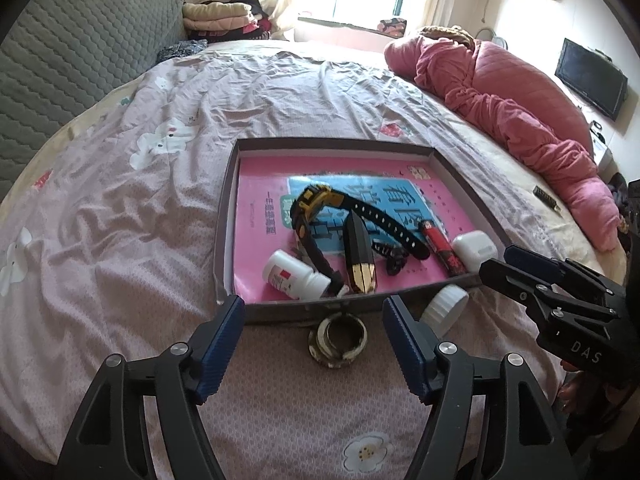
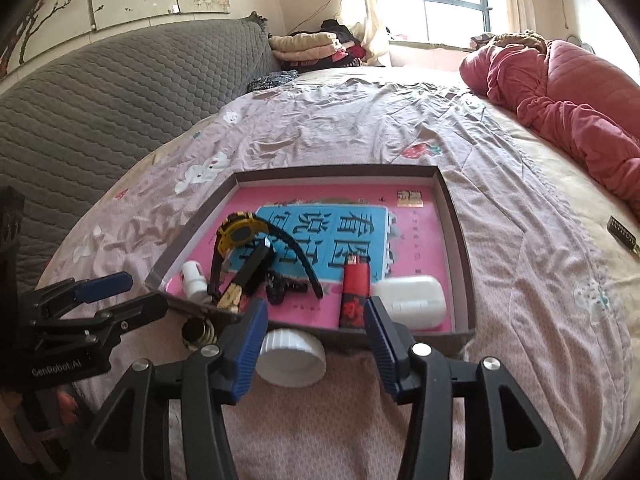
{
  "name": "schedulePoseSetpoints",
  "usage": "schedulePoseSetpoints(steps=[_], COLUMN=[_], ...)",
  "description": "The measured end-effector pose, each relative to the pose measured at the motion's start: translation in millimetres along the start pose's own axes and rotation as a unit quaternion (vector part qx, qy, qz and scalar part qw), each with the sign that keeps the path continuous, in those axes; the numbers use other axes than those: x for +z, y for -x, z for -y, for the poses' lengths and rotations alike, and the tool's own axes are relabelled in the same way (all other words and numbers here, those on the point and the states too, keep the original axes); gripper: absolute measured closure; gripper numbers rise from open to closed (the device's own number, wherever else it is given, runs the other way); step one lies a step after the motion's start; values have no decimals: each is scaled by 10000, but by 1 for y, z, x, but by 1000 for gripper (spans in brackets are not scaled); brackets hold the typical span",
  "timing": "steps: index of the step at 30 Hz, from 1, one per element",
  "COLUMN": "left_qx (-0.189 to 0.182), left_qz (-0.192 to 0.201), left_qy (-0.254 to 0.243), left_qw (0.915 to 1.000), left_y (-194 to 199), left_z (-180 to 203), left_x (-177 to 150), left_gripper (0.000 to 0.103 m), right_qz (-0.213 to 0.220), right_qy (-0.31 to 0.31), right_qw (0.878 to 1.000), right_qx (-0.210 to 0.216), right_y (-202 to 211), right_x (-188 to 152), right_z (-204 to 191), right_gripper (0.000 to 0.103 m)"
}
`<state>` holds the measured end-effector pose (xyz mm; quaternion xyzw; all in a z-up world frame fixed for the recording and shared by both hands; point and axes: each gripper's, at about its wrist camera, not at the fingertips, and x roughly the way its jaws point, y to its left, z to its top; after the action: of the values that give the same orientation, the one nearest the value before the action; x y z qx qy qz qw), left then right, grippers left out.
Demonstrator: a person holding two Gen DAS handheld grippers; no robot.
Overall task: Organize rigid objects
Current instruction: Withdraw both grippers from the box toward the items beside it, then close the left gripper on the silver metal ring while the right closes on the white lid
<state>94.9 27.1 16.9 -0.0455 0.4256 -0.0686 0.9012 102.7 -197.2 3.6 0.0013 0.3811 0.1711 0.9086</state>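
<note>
A shallow grey tray [image 1: 228, 208] [image 2: 460, 248] lies on the bed with a pink book inside. On the book are a yellow-black watch [image 1: 316, 204] [image 2: 240, 234], a black-gold case [image 1: 360, 264], a red lighter [image 1: 442, 246] [image 2: 354, 294], a white earbud case [image 1: 474, 250] [image 2: 412, 300] and a small white bottle [image 1: 294, 276] [image 2: 194, 280]. A ring-shaped tape roll [image 1: 338, 340] [image 2: 198, 334] and a white bottle [image 1: 446, 308] [image 2: 290, 358] lie on the sheet before the tray. My left gripper [image 1: 314, 344] is open above the ring. My right gripper [image 2: 316, 344] is open around the white bottle.
A pink quilt [image 1: 520, 100] [image 2: 580, 100] is heaped at the right. A grey padded headboard [image 1: 80, 52] [image 2: 120, 92] stands at the left, with folded clothes [image 1: 220, 18] by the window. A small dark object [image 1: 546, 197] [image 2: 622, 234] lies right of the tray.
</note>
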Motion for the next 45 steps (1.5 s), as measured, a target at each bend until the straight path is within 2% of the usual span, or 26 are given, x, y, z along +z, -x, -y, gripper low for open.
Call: schedulePoseSetpoints(steps=[10,25,38,45], left_qx=[-38,19,20,6], left_qz=[-267,-708,-675,-639], left_qy=[13,-10,-73,-28], left_qw=[9996,9975,9977,9980], left_y=[-11,-49,-61,-67], left_z=[3,8,7,1], left_x=[-16,-34,-32,-28], left_gripper=[30,30,30,30], right_qz=[-88,-339,-402,-432], right_qy=[19,89,27,-127], right_qw=[10000,9994,9988,9987], right_qx=[17,49,282,249], right_y=[-2,-26,-44,-52], right_x=[-20,-37,-37,-36], right_z=[-2,-10,-17,-17], right_gripper=[48,48,48,48])
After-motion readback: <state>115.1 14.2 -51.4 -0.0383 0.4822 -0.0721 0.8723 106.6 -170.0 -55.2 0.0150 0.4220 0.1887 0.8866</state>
